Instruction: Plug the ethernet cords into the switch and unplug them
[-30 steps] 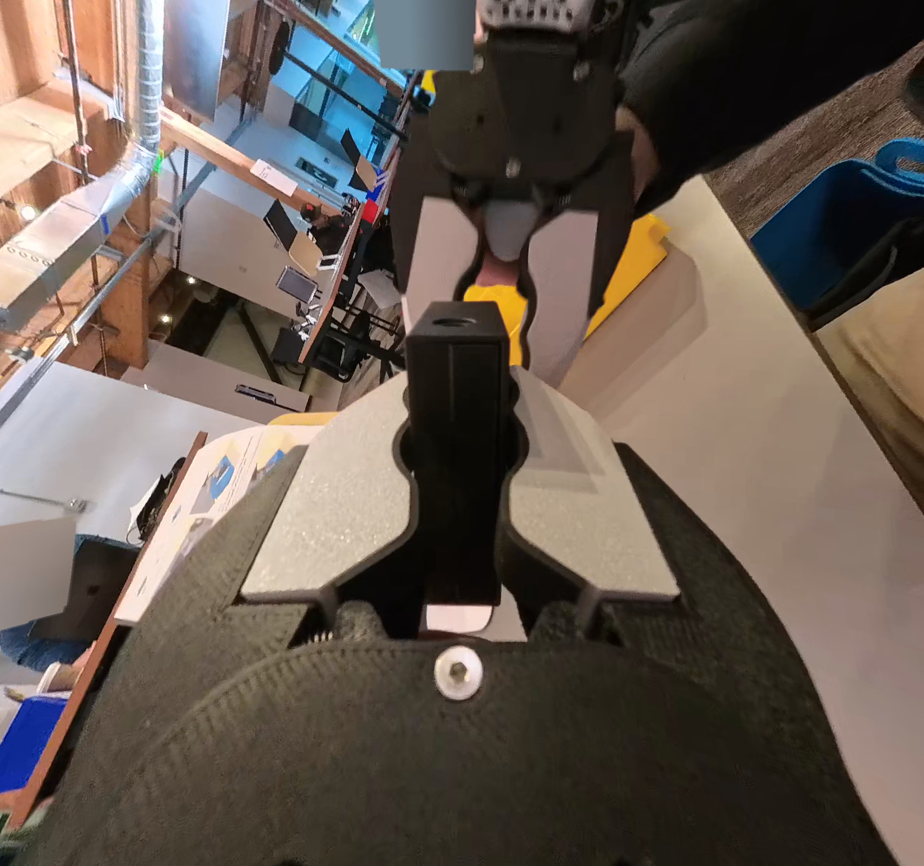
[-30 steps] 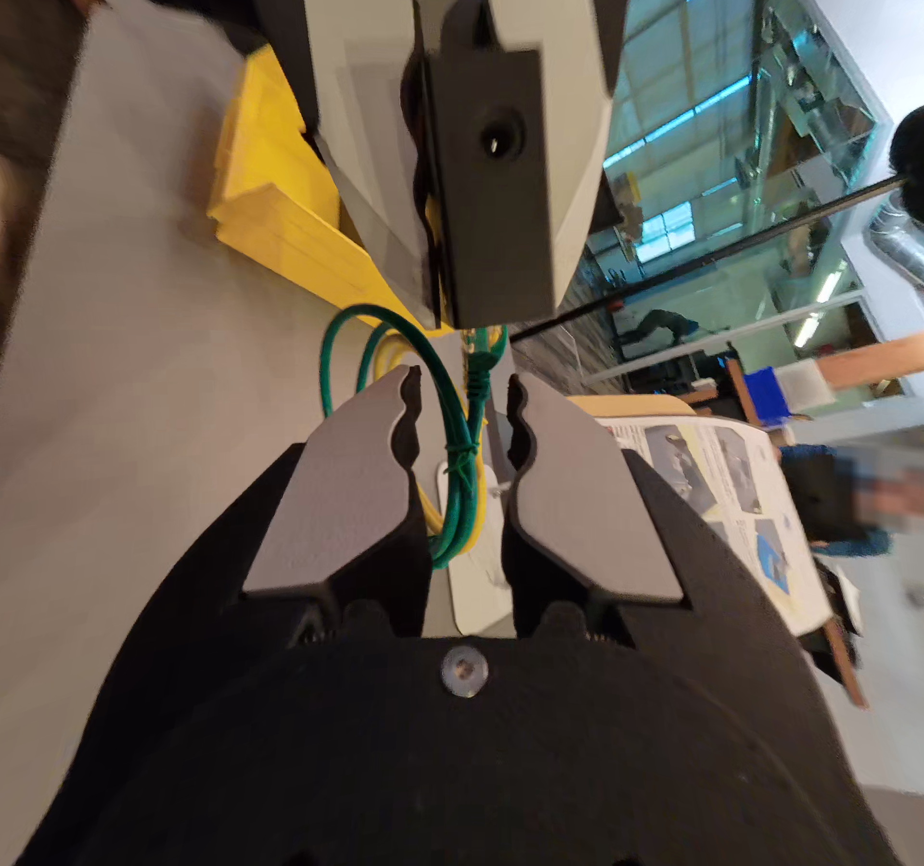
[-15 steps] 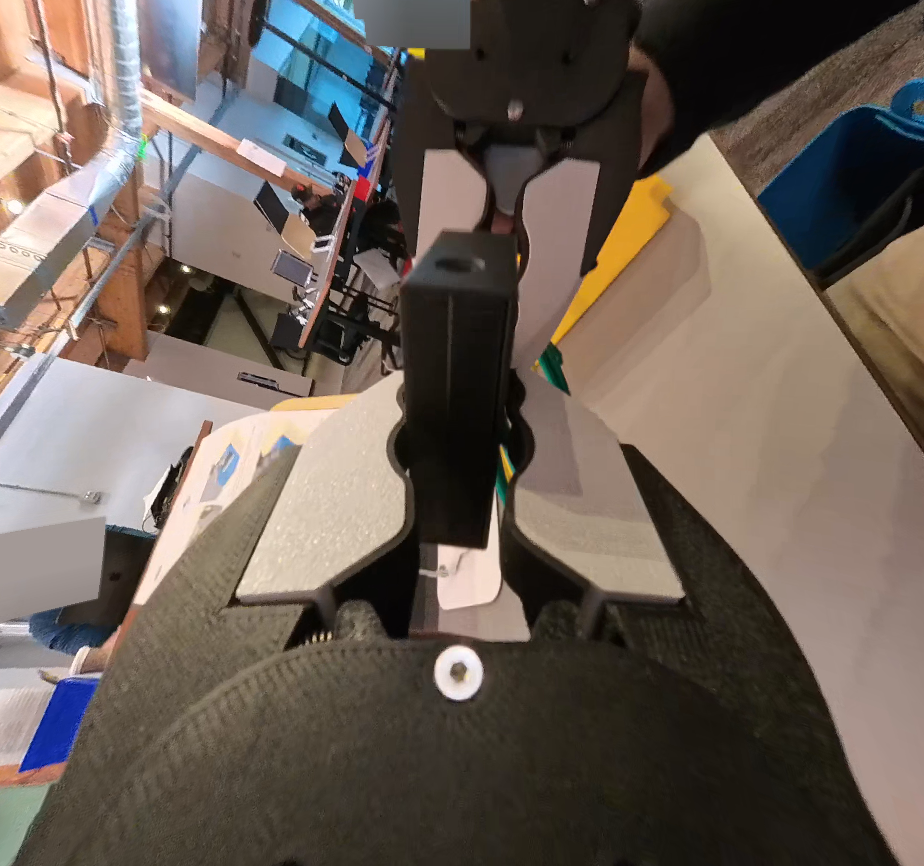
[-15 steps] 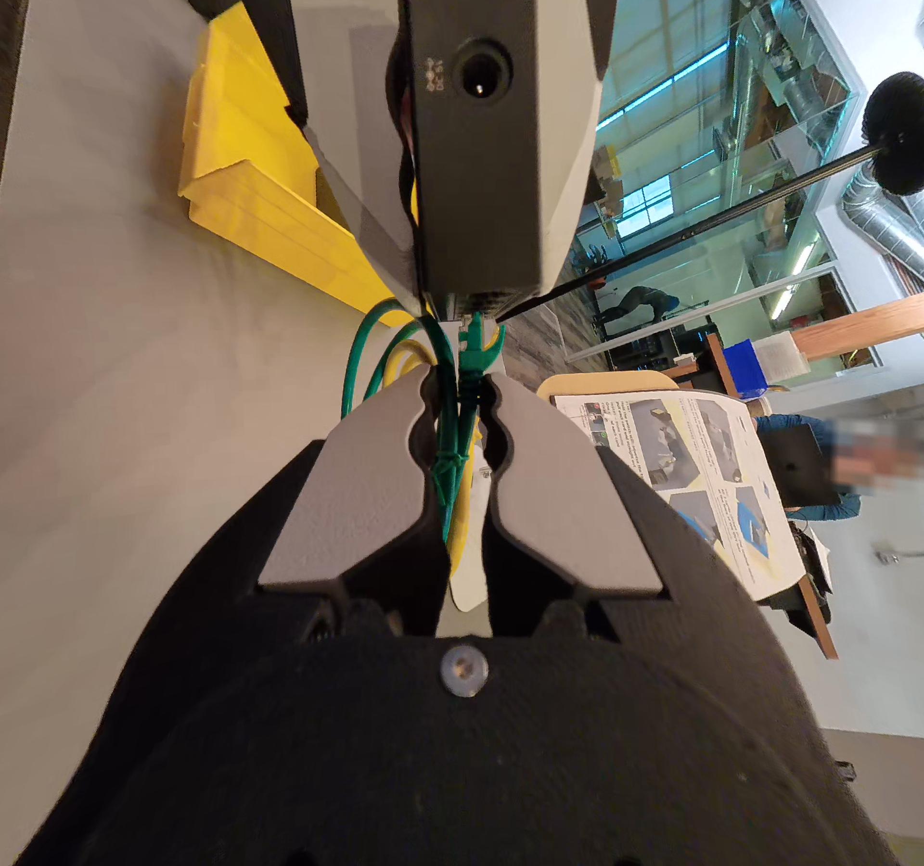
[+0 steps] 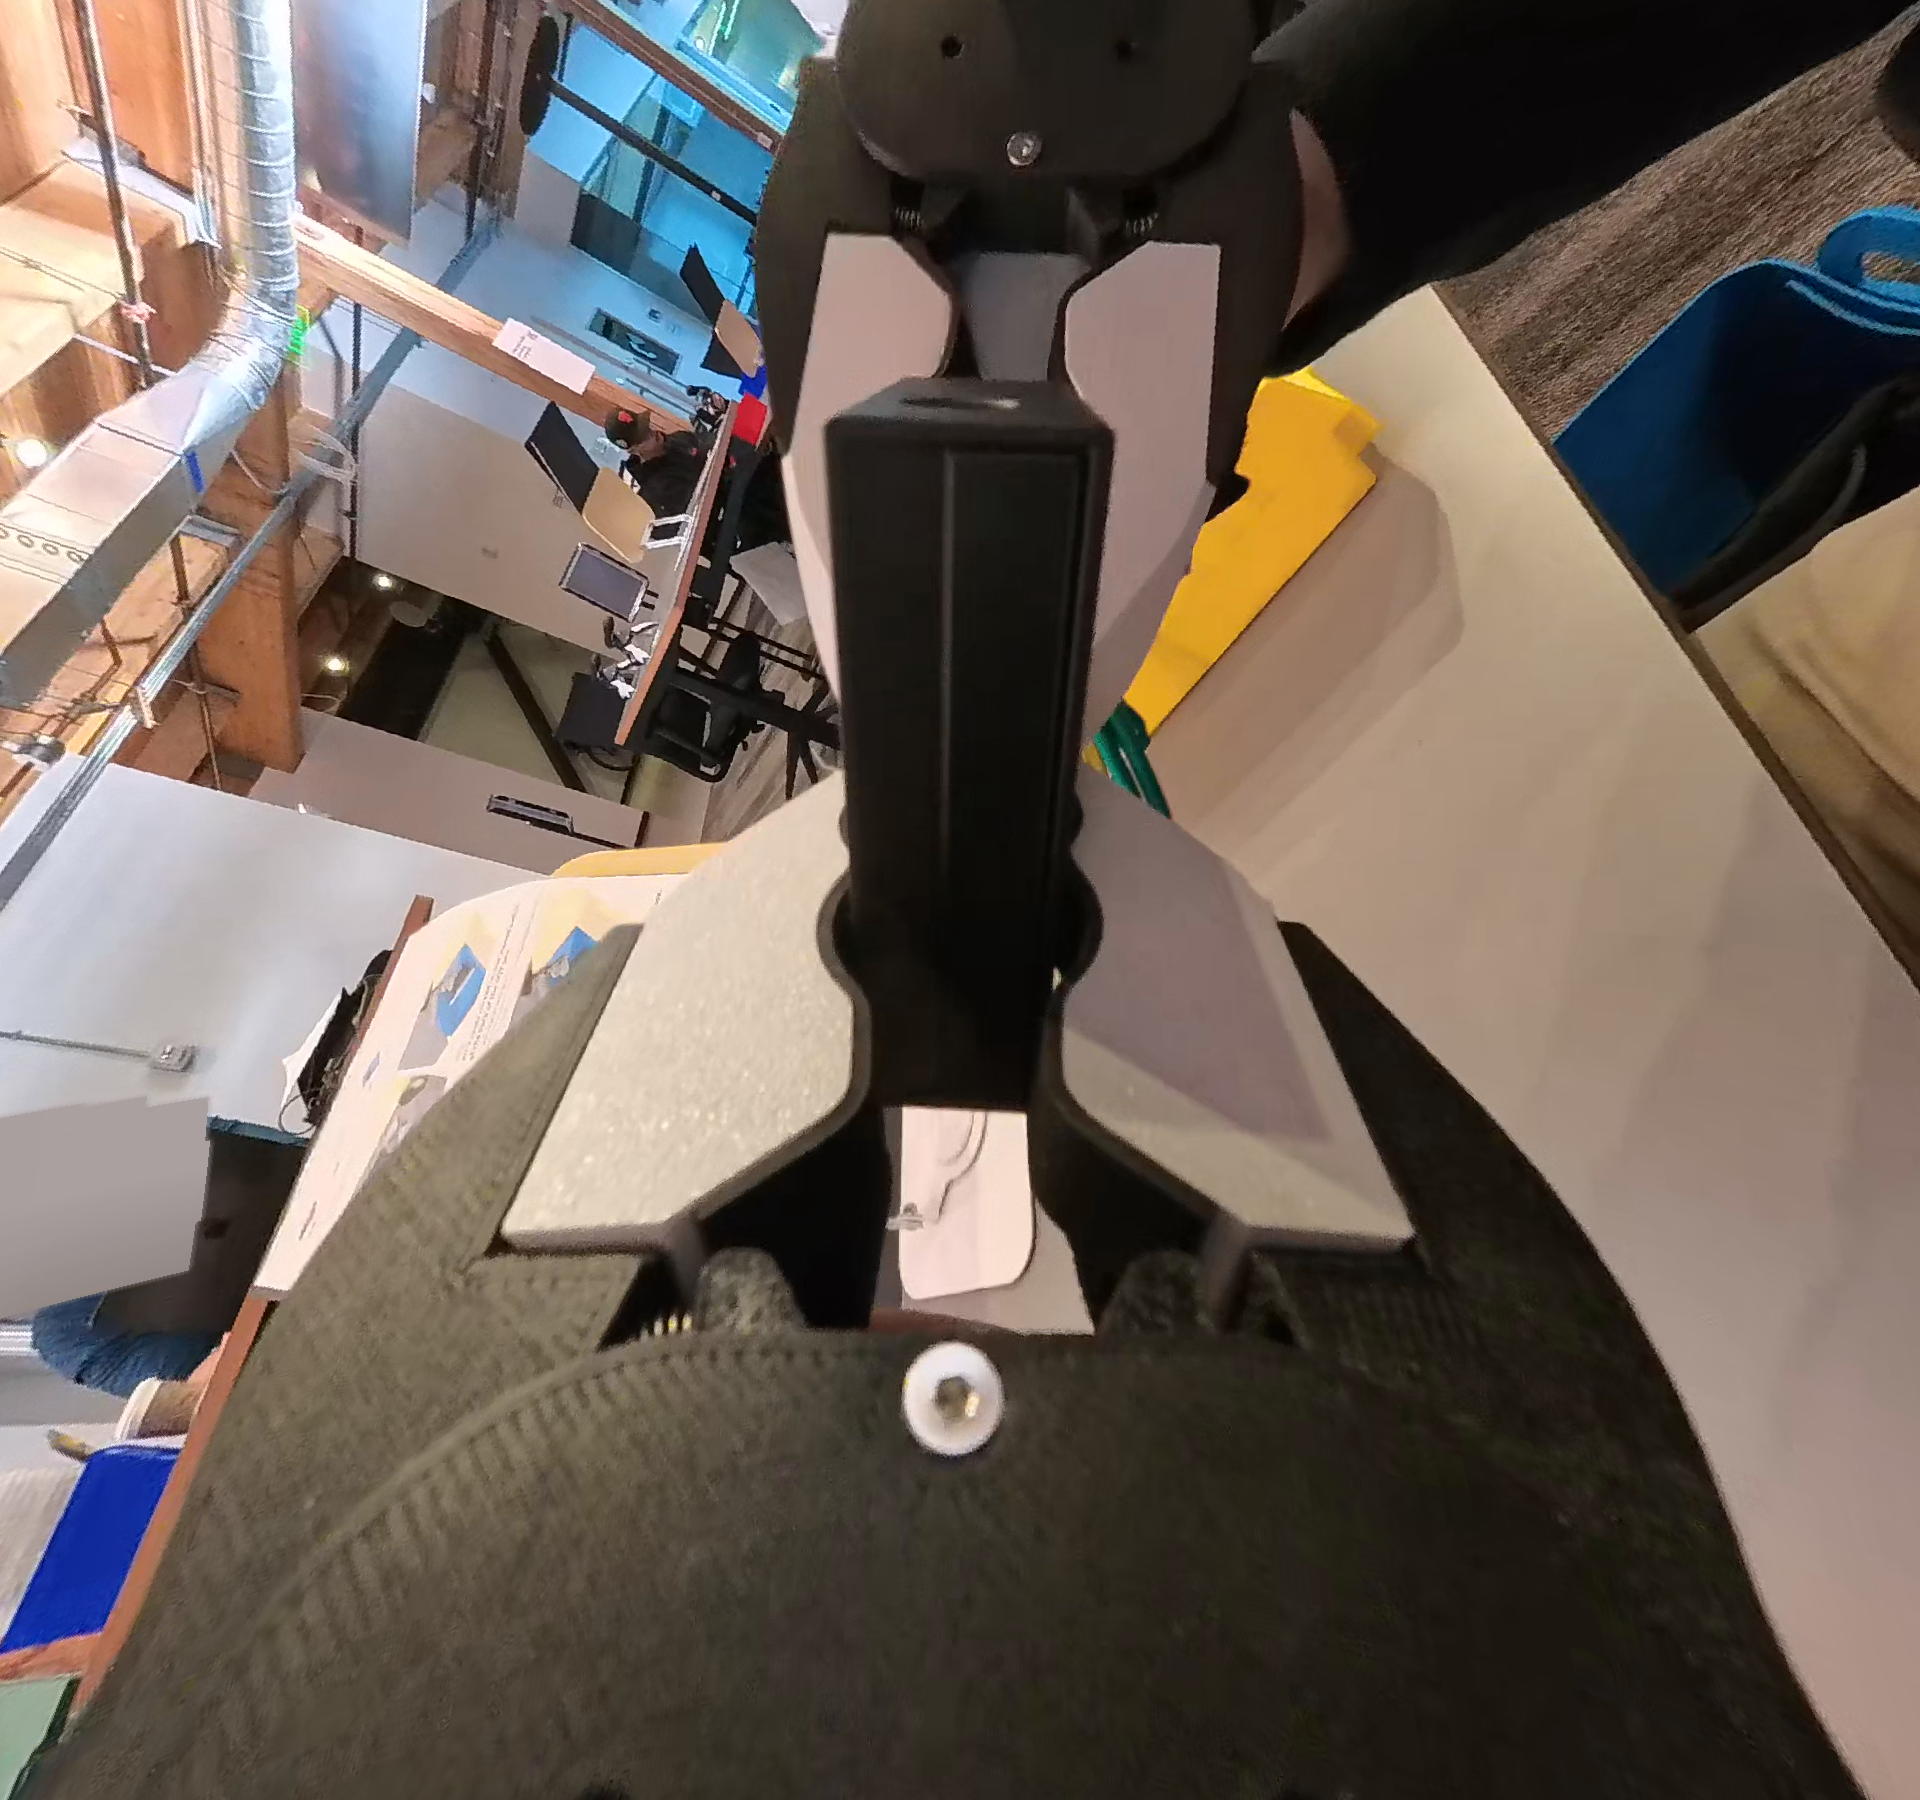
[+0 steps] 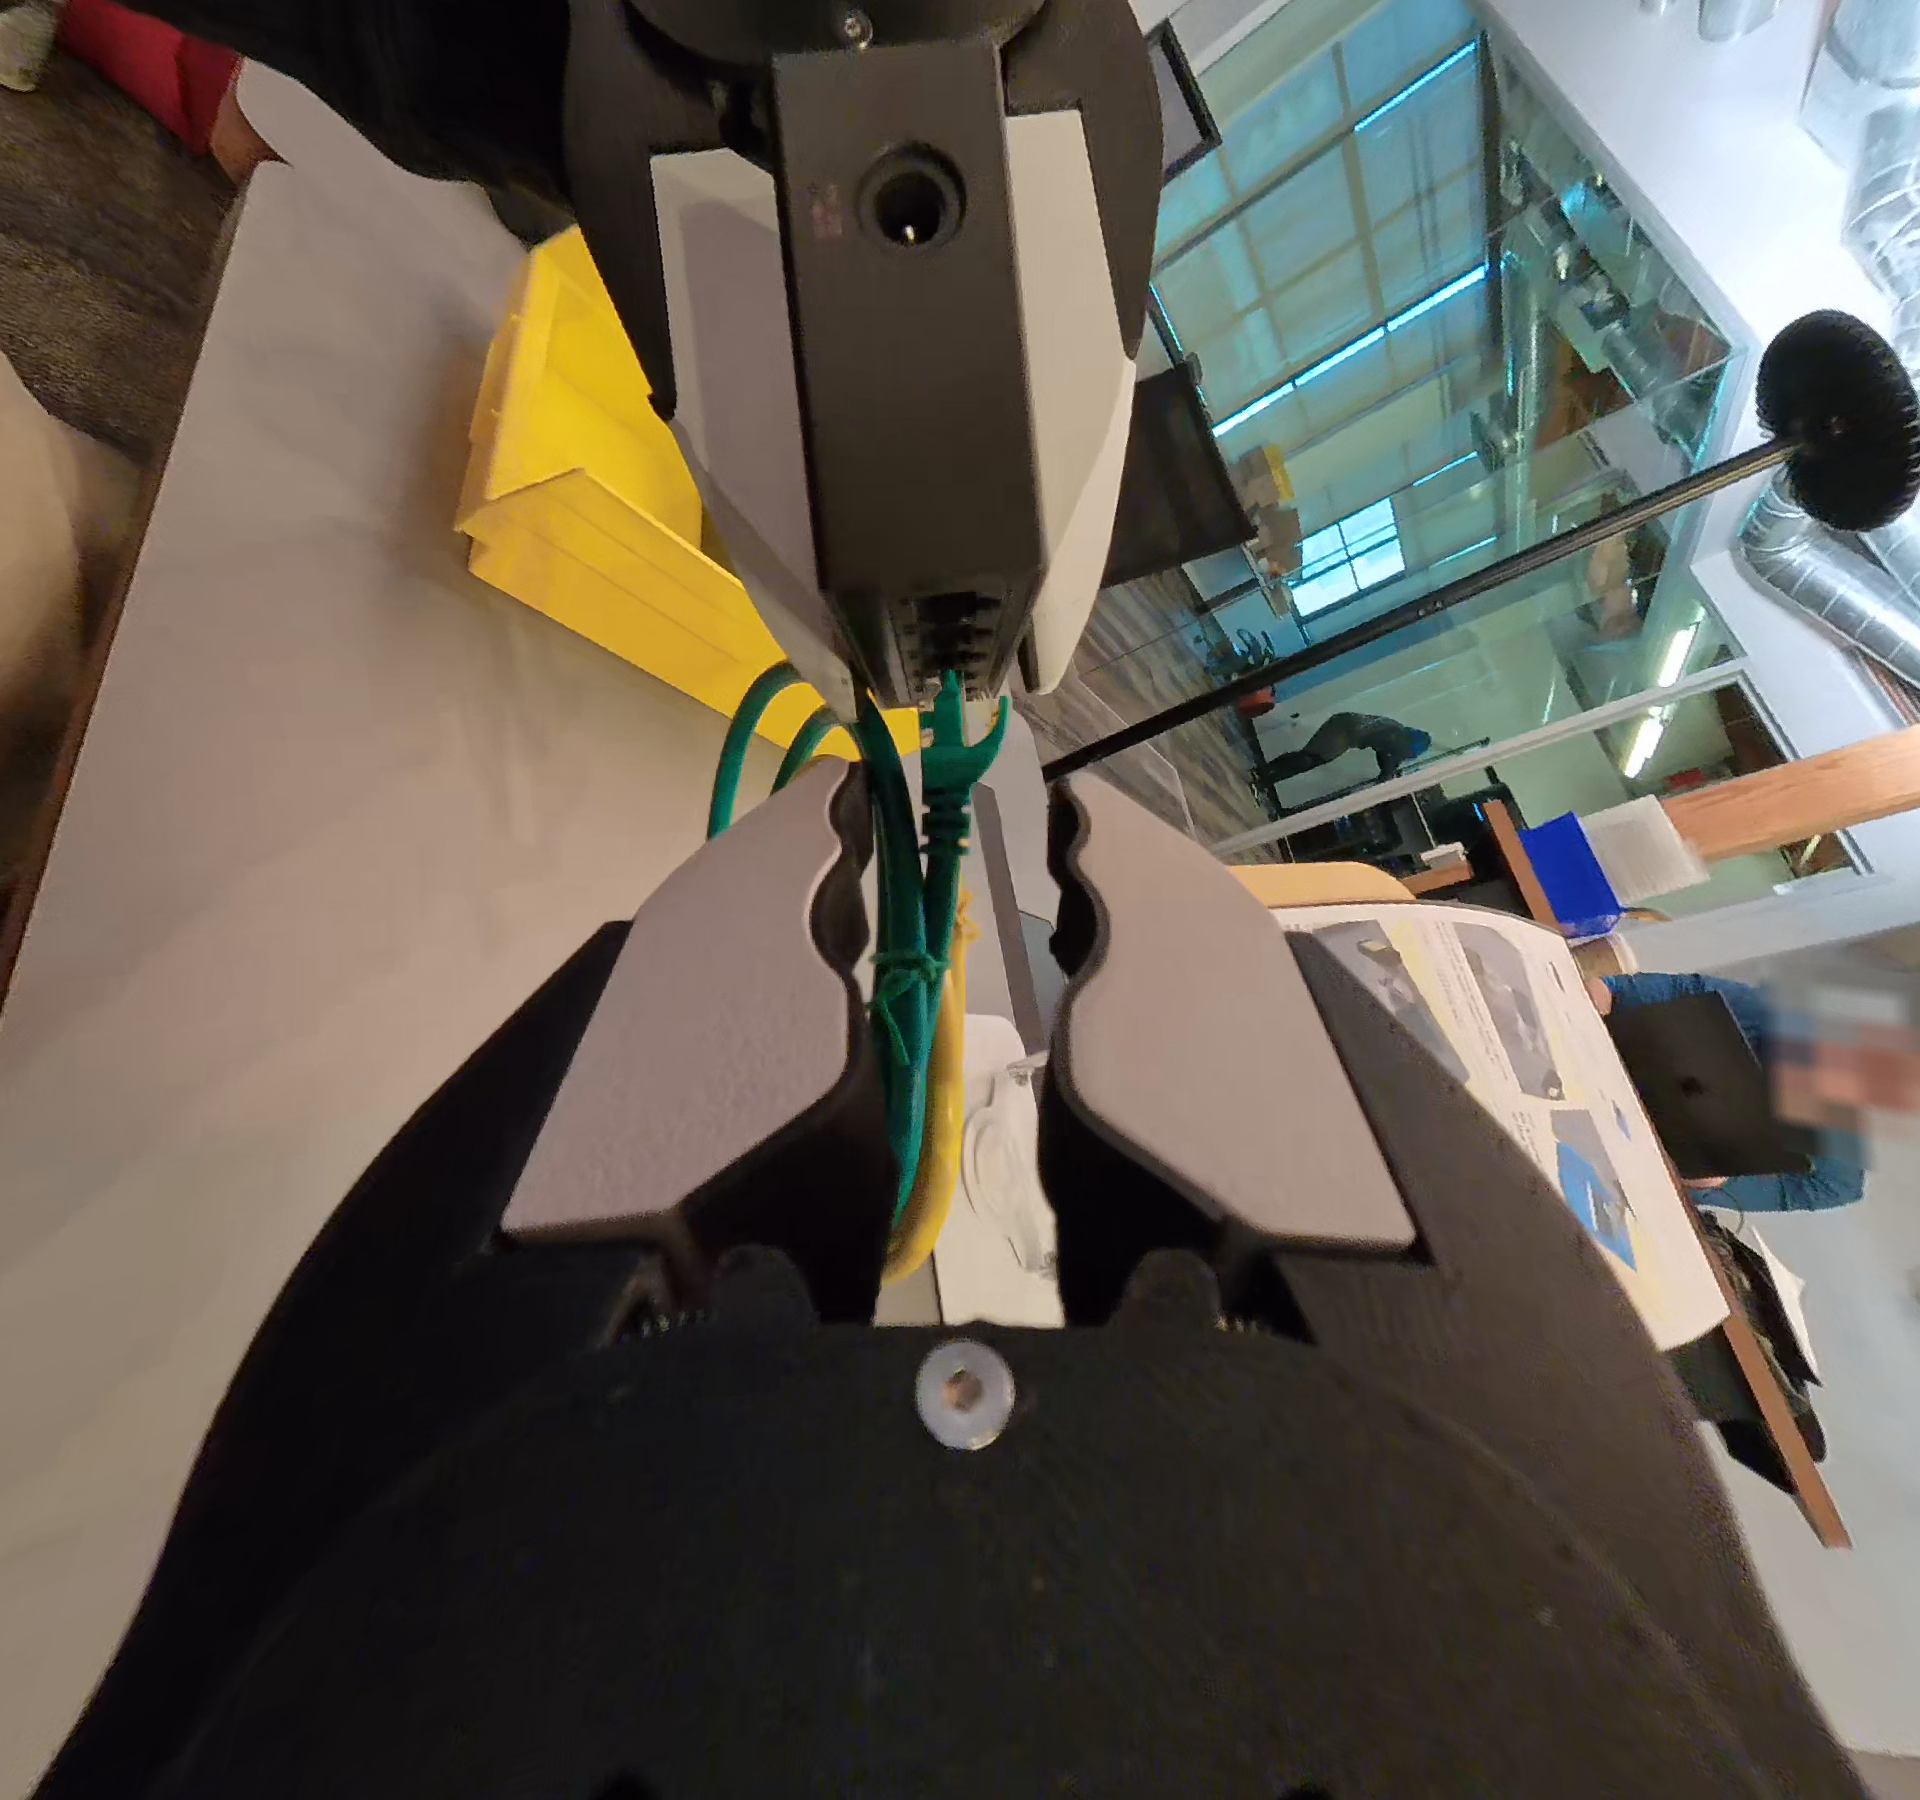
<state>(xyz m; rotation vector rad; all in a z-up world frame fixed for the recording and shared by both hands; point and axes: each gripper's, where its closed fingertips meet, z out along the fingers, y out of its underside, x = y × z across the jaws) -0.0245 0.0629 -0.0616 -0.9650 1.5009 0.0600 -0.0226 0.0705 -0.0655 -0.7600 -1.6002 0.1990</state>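
My left gripper [image 5: 961,877] is shut on a black switch [image 5: 966,711] and holds it out above the white table [image 5: 1558,815]. In the right wrist view the left gripper [image 6: 935,670] comes down from the top with the switch [image 6: 914,400], whose ports [image 6: 940,638] face me. A green plug [image 6: 951,753] has its tip at the ports. Its green cord [image 6: 899,971], tied in a bundle, and a yellow cord [image 6: 945,1127] run between the fingers of my right gripper [image 6: 956,846], which is open. Only the left finger touches the cord.
Stacked yellow bins [image 6: 582,503] lie on the table beyond the switch. A white tag [image 6: 997,1127] lies under the cords. A printed sheet [image 6: 1507,1075] lies at the table's right. A blue bin [image 5: 1766,379] stands on the floor beside the table.
The right fingers closed around the green cord half a second ago and have now parted again. The switch has come closer, and the green plug now reaches its ports.
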